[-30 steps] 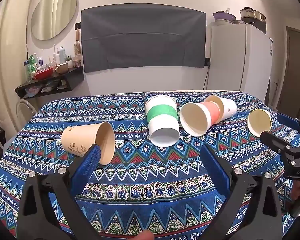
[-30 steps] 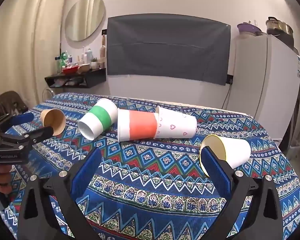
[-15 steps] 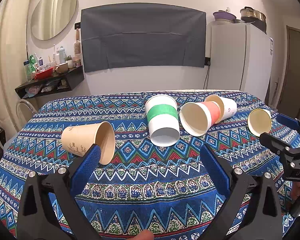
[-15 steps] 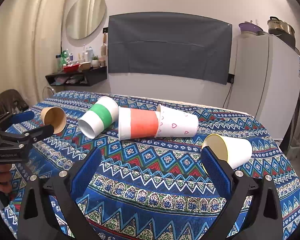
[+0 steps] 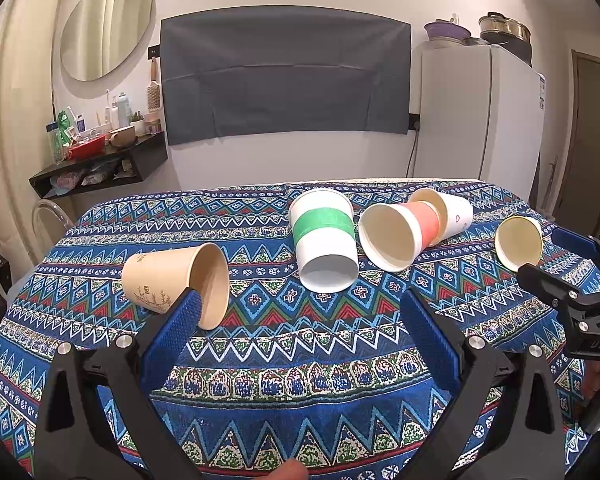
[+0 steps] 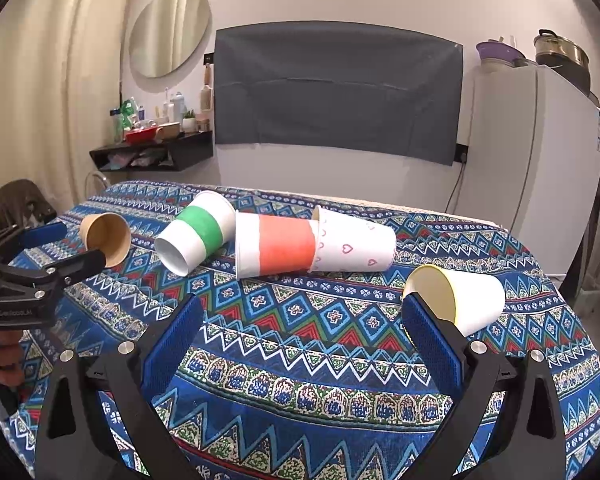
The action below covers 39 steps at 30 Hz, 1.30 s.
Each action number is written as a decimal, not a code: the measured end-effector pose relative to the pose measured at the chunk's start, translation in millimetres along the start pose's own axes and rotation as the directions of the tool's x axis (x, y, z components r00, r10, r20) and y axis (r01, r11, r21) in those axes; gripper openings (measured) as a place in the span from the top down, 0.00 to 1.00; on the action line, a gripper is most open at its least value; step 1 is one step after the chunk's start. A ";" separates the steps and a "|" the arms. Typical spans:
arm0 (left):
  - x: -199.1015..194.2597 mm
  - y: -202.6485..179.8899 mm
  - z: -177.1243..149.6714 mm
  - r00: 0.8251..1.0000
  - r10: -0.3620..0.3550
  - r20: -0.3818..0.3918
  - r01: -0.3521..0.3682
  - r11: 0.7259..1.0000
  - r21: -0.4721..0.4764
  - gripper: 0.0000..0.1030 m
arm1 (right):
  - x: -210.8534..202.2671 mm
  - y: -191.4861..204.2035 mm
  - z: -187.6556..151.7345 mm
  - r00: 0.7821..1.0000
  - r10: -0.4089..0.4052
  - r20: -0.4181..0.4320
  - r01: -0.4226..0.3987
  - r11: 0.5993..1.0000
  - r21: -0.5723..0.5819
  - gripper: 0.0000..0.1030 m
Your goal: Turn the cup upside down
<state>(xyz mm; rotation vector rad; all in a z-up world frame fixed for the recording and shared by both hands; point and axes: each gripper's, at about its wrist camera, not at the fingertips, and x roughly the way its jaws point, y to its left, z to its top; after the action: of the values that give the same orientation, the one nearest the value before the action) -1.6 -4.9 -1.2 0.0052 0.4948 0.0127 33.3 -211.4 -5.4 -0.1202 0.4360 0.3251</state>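
Both the left gripper point(image 5: 300, 316) and right gripper point(image 6: 300, 316) were held wide apart, empty. The brown cup point(image 5: 176, 280), judged light and crushable, would best be gripped gently mid-wall.

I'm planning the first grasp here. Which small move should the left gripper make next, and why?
Probably ease the left gripper forward and left, to straddle the brown cup. Its jaws stand open and empty, and that cup lies on its side nearest it, mouth toward the camera, just past the left fingertip. The right gripper, also open, sits nearer the yellow-rimmed cup.
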 end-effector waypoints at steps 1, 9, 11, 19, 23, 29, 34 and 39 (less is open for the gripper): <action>0.0 0.0 -0.1 1.000 0.000 0.000 0.000 1.000 0.000 0.06 | 0.4 0.0 0.1 1.000 0.001 0.000 -0.001 1.000 0.000 0.07; 2.3 0.4 -0.8 1.000 -0.001 -0.010 0.001 1.000 -0.003 0.06 | 1.5 0.4 -0.1 1.000 0.003 -0.001 -0.003 1.000 0.000 0.07; 2.8 0.7 -1.0 1.000 -0.002 -0.013 0.002 1.000 -0.003 0.06 | 1.2 0.4 -0.1 1.000 0.002 0.000 -0.002 1.000 0.002 0.07; 2.4 1.0 -0.1 1.000 -0.002 -0.016 0.002 1.000 -0.004 0.06 | 1.8 -1.8 -0.1 1.000 0.003 -0.007 -0.003 1.000 0.009 0.07; 3.0 1.4 0.1 1.000 -0.002 -0.022 0.002 1.000 -0.005 0.06 | 2.4 -2.0 -0.1 1.000 0.003 -0.011 -0.003 1.000 0.009 0.07; 7.0 -5.0 0.6 0.999 0.009 -0.043 -0.008 1.000 0.014 0.06 | 7.5 -7.5 0.7 0.999 -0.002 -0.040 0.004 0.999 0.038 0.07; 6.6 -15.9 1.4 0.999 0.016 -0.029 -0.014 0.999 0.052 0.06 | 9.9 -13.9 -0.1 0.998 -0.011 -0.062 0.014 0.999 0.048 0.07; 8.3 -25.4 7.3 0.999 0.014 -0.035 -0.011 0.998 0.068 0.06 | 13.0 -17.9 1.9 0.995 -0.065 -0.070 0.067 0.998 0.019 0.07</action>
<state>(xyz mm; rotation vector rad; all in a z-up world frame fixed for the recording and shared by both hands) 9.5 -30.2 1.1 0.0743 0.5301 0.0083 51.2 -224.2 -8.6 -0.1253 0.5029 0.2518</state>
